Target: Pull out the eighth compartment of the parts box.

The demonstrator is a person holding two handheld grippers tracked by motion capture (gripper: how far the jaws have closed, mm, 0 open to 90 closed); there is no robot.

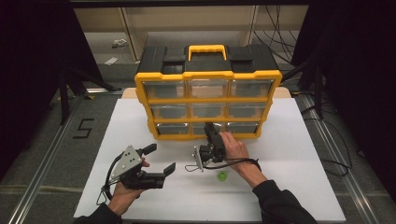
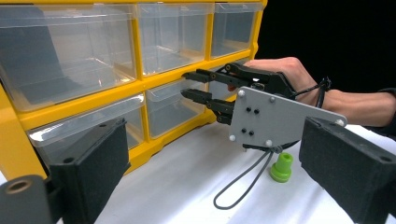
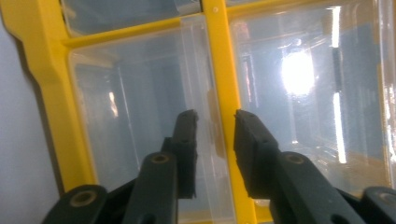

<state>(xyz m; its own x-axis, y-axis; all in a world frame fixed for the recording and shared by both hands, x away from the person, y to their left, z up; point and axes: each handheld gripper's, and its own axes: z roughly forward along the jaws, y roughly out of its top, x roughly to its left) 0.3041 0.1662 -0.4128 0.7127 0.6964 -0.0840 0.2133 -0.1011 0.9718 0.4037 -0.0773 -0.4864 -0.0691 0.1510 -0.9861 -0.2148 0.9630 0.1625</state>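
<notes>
A yellow and black organizer [image 1: 208, 74] with clear drawers stands at the back of the white table [image 1: 289, 158]. My right gripper [image 1: 209, 126], turned on its side, reaches the bottom middle drawer [image 2: 168, 107]. Its jaws straddle that drawer's top lip [image 3: 205, 93] and the yellow rail [image 3: 224, 70] above it, with a gap still showing at the pads. My left gripper [image 1: 161, 157] is wide open over the table at front left, holding nothing. A small green plastic piece [image 1: 222, 176] lies on the table near the right wrist, also in the left gripper view [image 2: 281, 167].
The organizer's drawers look empty. Its yellow carry handle [image 1: 207, 48] sticks up on top. A cable loop [image 2: 243, 186] from the right gripper lies on the table beside the green piece. Dark floor and metal rails [image 1: 46, 154] flank the table.
</notes>
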